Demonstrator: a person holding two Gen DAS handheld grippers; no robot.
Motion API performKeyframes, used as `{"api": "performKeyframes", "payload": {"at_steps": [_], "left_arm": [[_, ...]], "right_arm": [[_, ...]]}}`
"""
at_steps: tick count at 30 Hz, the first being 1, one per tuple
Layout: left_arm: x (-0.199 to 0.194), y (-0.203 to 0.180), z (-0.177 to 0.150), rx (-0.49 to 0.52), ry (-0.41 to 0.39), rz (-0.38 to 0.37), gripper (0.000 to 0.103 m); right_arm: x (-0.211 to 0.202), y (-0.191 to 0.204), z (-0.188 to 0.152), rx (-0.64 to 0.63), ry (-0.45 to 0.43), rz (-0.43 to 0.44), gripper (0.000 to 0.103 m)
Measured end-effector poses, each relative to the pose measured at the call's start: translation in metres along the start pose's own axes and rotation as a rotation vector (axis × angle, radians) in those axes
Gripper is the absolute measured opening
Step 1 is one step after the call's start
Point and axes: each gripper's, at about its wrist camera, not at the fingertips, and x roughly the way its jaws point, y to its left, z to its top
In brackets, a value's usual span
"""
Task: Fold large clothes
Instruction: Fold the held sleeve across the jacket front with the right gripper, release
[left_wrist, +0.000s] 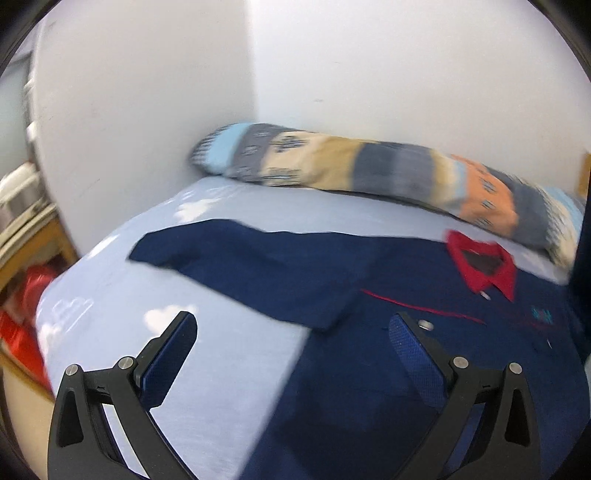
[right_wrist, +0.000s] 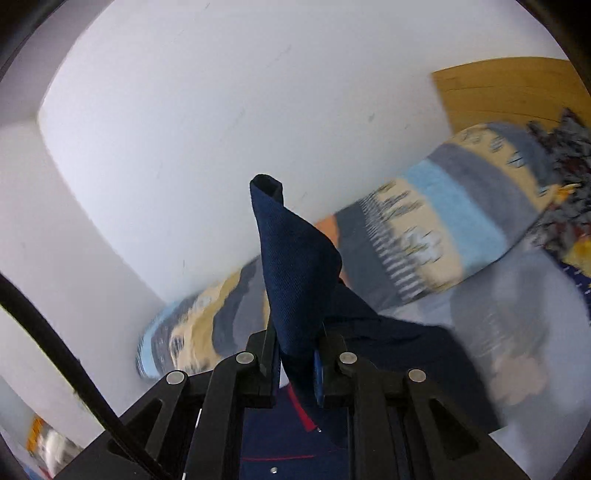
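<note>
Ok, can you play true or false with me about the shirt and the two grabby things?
1. The right gripper is pinching navy fabric of the shirt. True.
2. The left gripper is shut tight. False: its fingers are spread open, holding nothing.
3. The shirt's collar is yellow. False: it is red.
4. A striped pillow lies along the wall. True.

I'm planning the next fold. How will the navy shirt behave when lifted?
Probably floppy: the shirt lies flat on the bed, and the part pinched by the right gripper curls into a soft cone. Likely light and not slippery: its weave looks textured.
</note>
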Motion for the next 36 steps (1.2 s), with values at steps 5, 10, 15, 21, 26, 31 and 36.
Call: {"api": "performKeyframes", "payload": {"at_steps": [5,10,15,21,26,31,36], "left_arm": [[-0.004,0.041,0.002,-0.052,-0.013,0.046,0.103],[0.003,0.055,0.003,-0.076,0.012,0.057,0.103],[0.004,0.049,0.003,-0.067,0.020,0.036,0.103],[0.005,0.043,0.003,-0.057,0.013,0.027,0.103],[0.005,0.043,0.003,-0.066,0.012,0.023,0.103],[0.004,0.041,0.002,-0.067,0.013,0.020,0.103],[0.004,0.044,0.004,-0.086,0.009,0.025,0.103]], "right_arm": [[0.110,0.067,-0.108,-0.098,0.143,-0.048,0.015],[0.203,0.103,-0.233,-0.242,0.273,-0.120,0.015],[0.256,0.102,-0.317,-0.323,0.349,-0.189,0.015],[0.260,0.123,-0.351,-0.448,0.452,-0.041,0.070],[0.208,0.125,-0.316,-0.448,0.438,0.207,0.074],[0.181,0.040,-0.241,-0.307,0.304,0.073,0.082],[0.163,-0.058,-0.196,-0.237,0.253,-0.177,0.082]]}}
